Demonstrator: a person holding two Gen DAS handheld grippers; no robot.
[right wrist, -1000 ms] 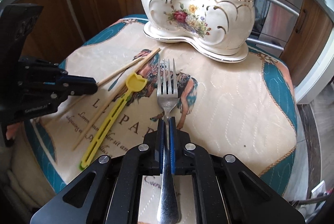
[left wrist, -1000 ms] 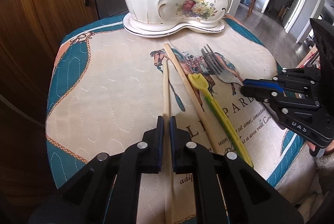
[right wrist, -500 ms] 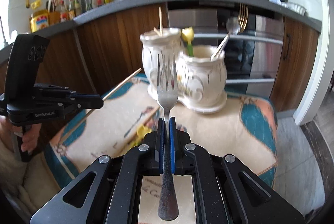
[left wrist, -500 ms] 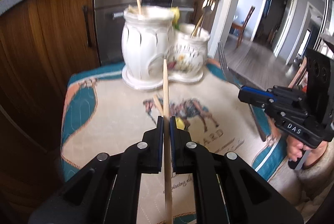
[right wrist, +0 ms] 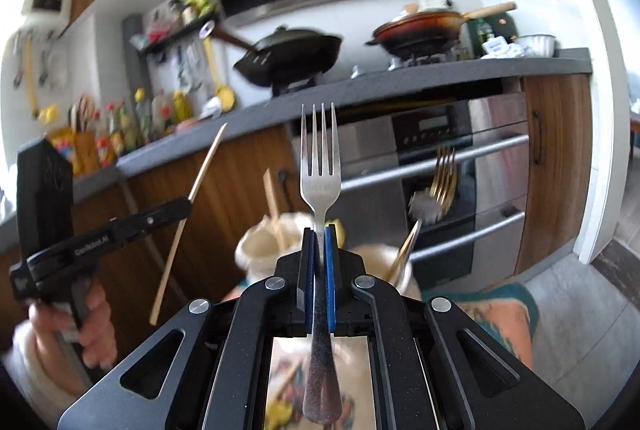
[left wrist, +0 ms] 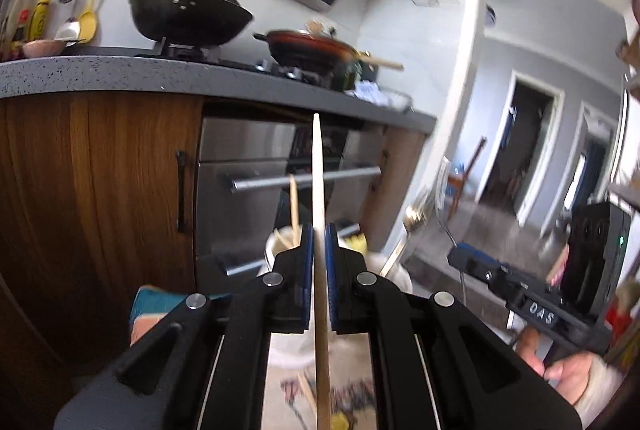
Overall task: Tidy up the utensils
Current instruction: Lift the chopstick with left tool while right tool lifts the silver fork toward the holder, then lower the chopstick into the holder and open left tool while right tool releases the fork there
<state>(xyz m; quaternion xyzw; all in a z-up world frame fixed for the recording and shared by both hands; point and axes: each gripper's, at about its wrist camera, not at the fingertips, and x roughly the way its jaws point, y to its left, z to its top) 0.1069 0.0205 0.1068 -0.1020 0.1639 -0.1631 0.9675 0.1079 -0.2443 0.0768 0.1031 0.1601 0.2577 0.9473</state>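
Between the blue pads of the left gripper (left wrist: 319, 230), a pale wooden chopstick (left wrist: 318, 181) is pinched tight, its thin tip pointing up in front of a steel oven (left wrist: 248, 165). Its lower end runs back past the jaws toward the camera. The right gripper (right wrist: 319, 232) has its jaws closed on the neck of a silver fork (right wrist: 320, 185), tines up, handle trailing back between the gripper's arms. Both tools are lifted above a cream ceramic utensil holder (right wrist: 260, 250), which appears blurred just beyond the jaws. One compartment holds a second wooden chopstick (right wrist: 273, 205); the other holds gold-coloured cutlery (right wrist: 440, 181). A patterned cloth (right wrist: 500, 314) with teal and peach edging lies under the holder. In the right wrist view, a person's hand (right wrist: 88, 326) grips the left tool's handle at lower left. Behind, a grey kitchen counter (left wrist: 120, 77) carries a black wok (left wrist: 188, 17) and a red pan (left wrist: 312, 47).
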